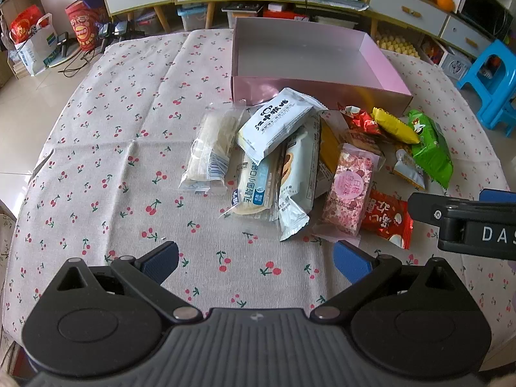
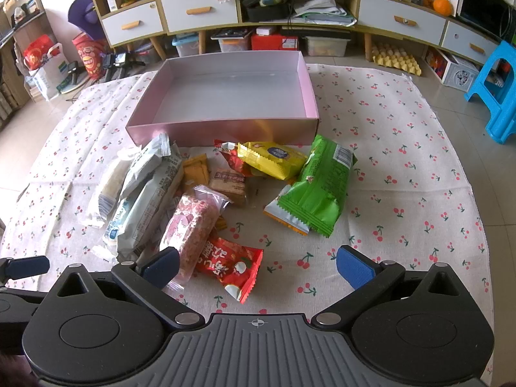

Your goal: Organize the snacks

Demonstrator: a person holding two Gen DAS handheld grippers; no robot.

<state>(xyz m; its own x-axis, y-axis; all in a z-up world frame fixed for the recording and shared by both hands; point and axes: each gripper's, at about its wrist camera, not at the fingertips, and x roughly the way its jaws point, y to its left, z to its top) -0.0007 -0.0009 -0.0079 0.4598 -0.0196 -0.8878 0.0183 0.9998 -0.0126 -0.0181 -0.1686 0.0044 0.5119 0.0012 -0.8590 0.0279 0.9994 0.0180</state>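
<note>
A pile of wrapped snacks lies on the cherry-print tablecloth (image 1: 129,167) in front of an open pink box (image 1: 322,92), which holds nothing I can see. The pile includes a white packet (image 1: 277,122), a pink nougat bar (image 1: 350,190), a red packet (image 2: 230,262), a yellow packet (image 2: 272,158) and a green packet (image 2: 317,190). My left gripper (image 1: 254,262) is open and empty, just short of the pile. My right gripper (image 2: 256,264) is open, low over the red packet, its left pad (image 2: 161,264) beside the pink bar (image 2: 188,229). The box also shows in the right wrist view (image 2: 225,129).
A long cabinet with drawers (image 2: 200,13) and cluttered shelves runs along the back. A blue plastic stool (image 2: 496,96) stands at the right, bags (image 1: 35,42) on the floor at the left. The right gripper's body shows in the left wrist view (image 1: 467,222).
</note>
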